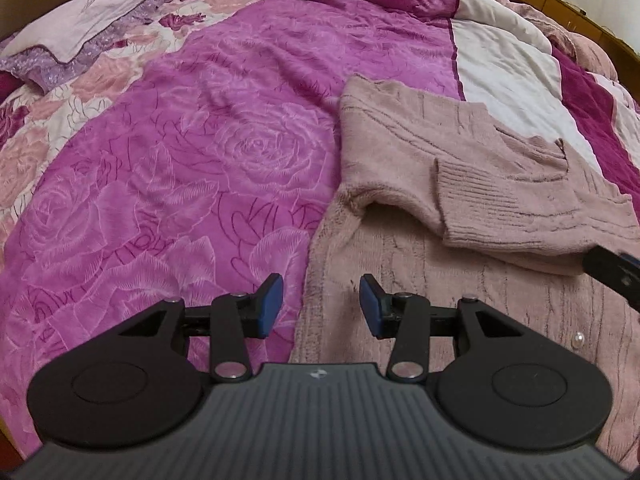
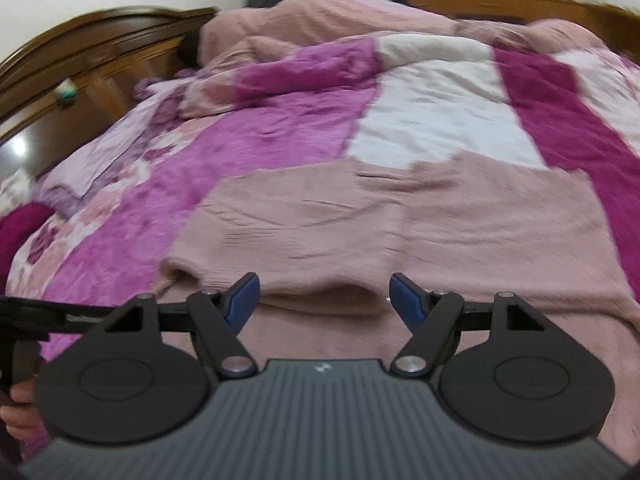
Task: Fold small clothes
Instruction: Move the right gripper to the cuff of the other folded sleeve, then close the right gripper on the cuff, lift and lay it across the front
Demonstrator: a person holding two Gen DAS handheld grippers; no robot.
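A dusty-pink knit sweater (image 1: 420, 152) lies on the bed, its sleeves folded across the body, a ribbed cuff (image 1: 464, 200) on top. My left gripper (image 1: 320, 300) is open and empty, hovering over the sweater's left edge near the bottom. The right gripper's tip (image 1: 612, 268) shows at the far right beside the folded sleeve. In the right wrist view the sweater (image 2: 400, 216) fills the middle, and my right gripper (image 2: 324, 300) is open and empty just above a raised fold of it.
The bed is covered by a magenta rose-patterned quilt (image 1: 200, 152) with white and dark patches (image 1: 508, 80). A pillow (image 1: 80, 28) lies at the far left. A wooden headboard (image 2: 80, 64) and a bundled pink blanket (image 2: 320, 20) lie beyond.
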